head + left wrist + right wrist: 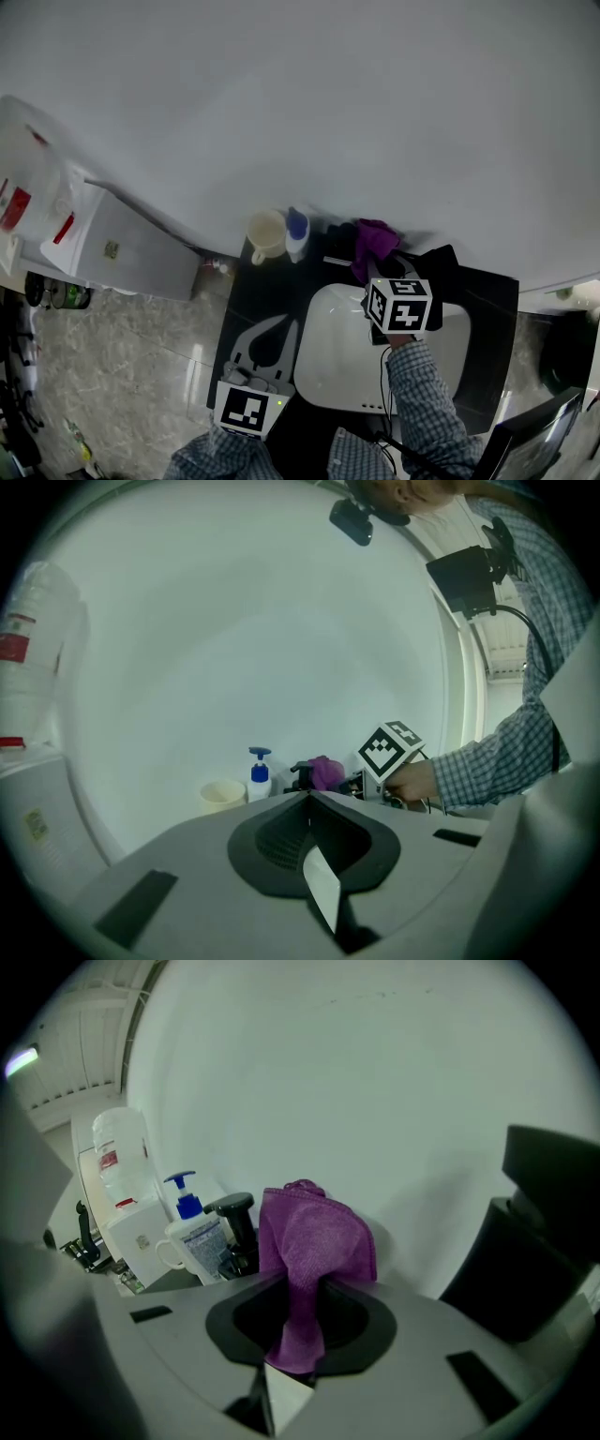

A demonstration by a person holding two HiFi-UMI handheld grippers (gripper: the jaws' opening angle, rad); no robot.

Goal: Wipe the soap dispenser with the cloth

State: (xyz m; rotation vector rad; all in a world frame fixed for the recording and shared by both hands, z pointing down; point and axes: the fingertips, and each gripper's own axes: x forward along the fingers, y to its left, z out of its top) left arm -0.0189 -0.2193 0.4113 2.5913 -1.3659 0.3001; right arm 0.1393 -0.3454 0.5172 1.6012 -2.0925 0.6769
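Observation:
The soap dispenser (297, 234) (259, 778) (192, 1227), a white bottle with a blue pump, stands at the back of the black counter (487, 309) against the wall. A purple cloth (375, 242) (325, 772) (314, 1241) hangs bunched from my right gripper (372, 267) (302, 1283), which is shut on it, just right of the dispenser and apart from it. My left gripper (286, 326) (309, 799) hovers over the counter's near left part, jaws shut with nothing between them, pointing toward the dispenser from a distance.
A cream mug (266, 234) (222, 795) stands left of the dispenser. A black faucet (234, 1222) rises between dispenser and cloth. The white basin (328, 375) lies under my right arm. A black object (544, 1232) sits at right. A white appliance (122, 244) stands left of the counter.

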